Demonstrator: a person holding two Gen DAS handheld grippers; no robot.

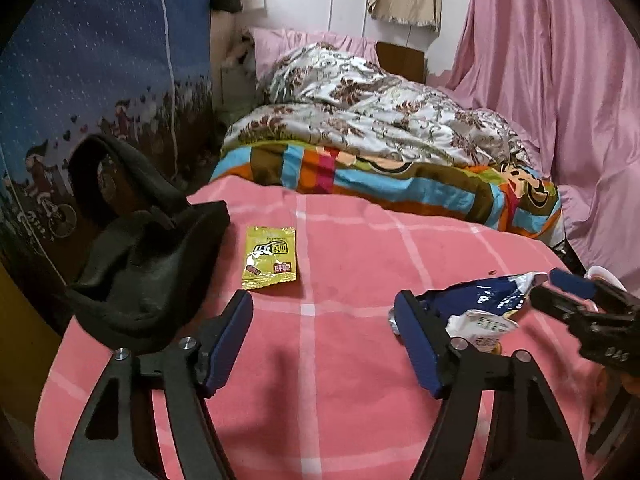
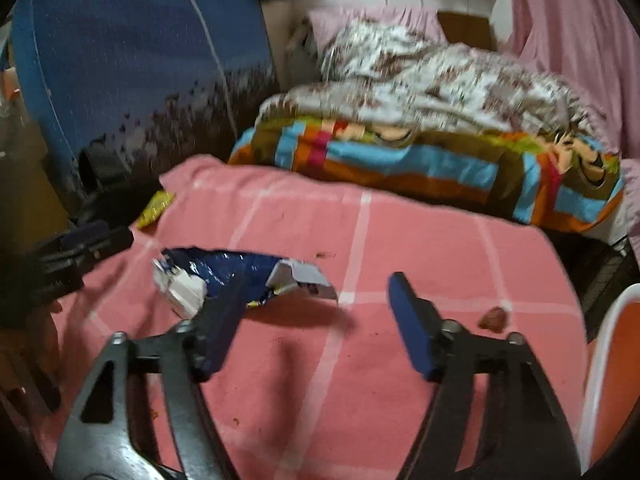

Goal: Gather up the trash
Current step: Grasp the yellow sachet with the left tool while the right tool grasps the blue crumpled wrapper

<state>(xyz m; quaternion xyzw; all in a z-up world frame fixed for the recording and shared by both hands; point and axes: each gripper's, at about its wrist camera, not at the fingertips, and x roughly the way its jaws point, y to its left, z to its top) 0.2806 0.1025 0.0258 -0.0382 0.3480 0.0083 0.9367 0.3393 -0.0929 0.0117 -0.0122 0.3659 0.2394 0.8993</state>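
Lying on pink checked bedsheet (image 1: 340, 360): yellow snack sachet (image 1: 270, 257), just ahead of left hand-held gripper (image 1: 324, 312), jaws apart, nothing held. Crumpled blue wrapper (image 2: 236, 272) at left finger of right hand-held gripper (image 2: 316, 292), also released. Black garment (image 1: 144, 272) left of sachet.

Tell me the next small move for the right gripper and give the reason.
Probably ease the right gripper slightly left and forward, then close on the blue snack bag. It is open and empty, and the torn bag lies flat on the pink checked blanket at its left finger rather than between the fingers. The left gripper, also open, faces the yellow wrapper.
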